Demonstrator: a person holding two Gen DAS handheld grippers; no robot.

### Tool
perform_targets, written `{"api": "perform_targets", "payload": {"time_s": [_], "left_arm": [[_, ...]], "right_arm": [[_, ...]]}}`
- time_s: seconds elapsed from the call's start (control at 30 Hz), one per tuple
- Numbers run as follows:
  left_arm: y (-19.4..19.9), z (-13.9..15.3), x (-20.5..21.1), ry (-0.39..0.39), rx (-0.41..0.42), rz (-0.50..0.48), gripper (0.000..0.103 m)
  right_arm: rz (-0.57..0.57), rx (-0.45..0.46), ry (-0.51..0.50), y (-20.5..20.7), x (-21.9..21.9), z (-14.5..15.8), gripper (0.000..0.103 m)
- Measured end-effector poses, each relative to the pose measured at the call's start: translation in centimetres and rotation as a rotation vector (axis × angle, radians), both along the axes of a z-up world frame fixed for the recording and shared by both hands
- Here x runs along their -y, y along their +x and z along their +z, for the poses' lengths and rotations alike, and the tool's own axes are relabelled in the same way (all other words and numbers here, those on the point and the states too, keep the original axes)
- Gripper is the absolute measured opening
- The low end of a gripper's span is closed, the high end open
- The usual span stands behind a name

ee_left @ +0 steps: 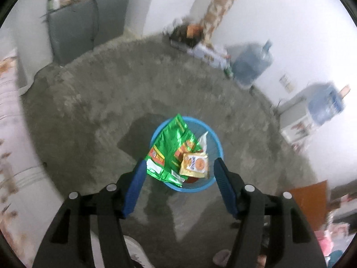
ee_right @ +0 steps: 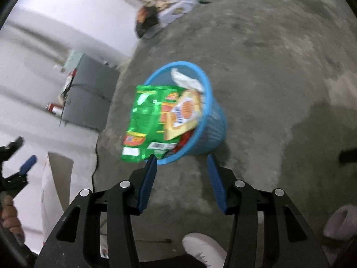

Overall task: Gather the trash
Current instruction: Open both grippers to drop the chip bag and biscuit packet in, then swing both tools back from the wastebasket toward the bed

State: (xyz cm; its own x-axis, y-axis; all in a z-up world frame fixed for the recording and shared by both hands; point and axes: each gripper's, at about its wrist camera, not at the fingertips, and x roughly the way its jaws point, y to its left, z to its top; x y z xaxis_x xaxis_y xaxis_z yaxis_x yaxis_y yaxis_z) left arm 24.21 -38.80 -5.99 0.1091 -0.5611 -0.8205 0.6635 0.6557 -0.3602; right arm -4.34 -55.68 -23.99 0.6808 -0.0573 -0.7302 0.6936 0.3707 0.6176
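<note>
While both tongs [ee_left: 178, 167] [ee_right: 181, 159] are gaping wide and empty, the bin [ee_left: 214, 138] is lying straight ahead; the green packet [ee_left: 169, 147] is overhanging its near-left rim.

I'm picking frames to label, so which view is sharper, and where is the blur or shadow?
Left wrist view: bin and green bag fairly crisp, walls smeared, a dark shadow on the floor. Right wrist view: motion blur everywhere, the bag soft, only the right tool sharp. Fisheye bends both.
</note>
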Motion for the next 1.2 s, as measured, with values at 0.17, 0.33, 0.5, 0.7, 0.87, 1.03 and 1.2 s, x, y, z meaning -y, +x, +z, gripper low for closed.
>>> {"api": "perform_targets", "payload": {"time_s": [0.17,0.33,0.5,0.7,0.87,1.03,1.2], "left_arm": [[-0.7,4.7,-7.2,-0.103,-0.02,0.021,0.071],[-2.0,7.5,-15.7,-0.18,0.021,0.055,0.074],[-2.5,7.7,-23.3,-0.152,0.09,0.168,0.075],[-2.6,7.8,-29.6,-0.125,0.143,0.295,0.075],[-2.7,7.8,-33.5,-0.121,0.172,0.358,0.075],[-2.8,8.5,-36.9,-0.146,0.188,0.425,0.075],[-4.1,10.1,-41.0,-0.19,0.24,0.512,0.075]], "right_arm": [[0.123,0.031,-0.038,5.6,-0.7,1.5,0.038],[0.244,-0.083,-0.095,14.6,0.3,-0.4,0.029],[0.307,-0.312,-0.081,23.1,3.4,-8.2,0.019],[0.419,-0.63,-0.03,27.1,4.7,-17.4,0.016],[0.422,-0.686,-0.011,27.1,5.8,-19.8,0.003],[0.367,-0.584,0.008,25.6,6.8,-17.2,0.02],[0.307,-0.351,-0.053,21.5,7.3,-11.7,0.035]]}}
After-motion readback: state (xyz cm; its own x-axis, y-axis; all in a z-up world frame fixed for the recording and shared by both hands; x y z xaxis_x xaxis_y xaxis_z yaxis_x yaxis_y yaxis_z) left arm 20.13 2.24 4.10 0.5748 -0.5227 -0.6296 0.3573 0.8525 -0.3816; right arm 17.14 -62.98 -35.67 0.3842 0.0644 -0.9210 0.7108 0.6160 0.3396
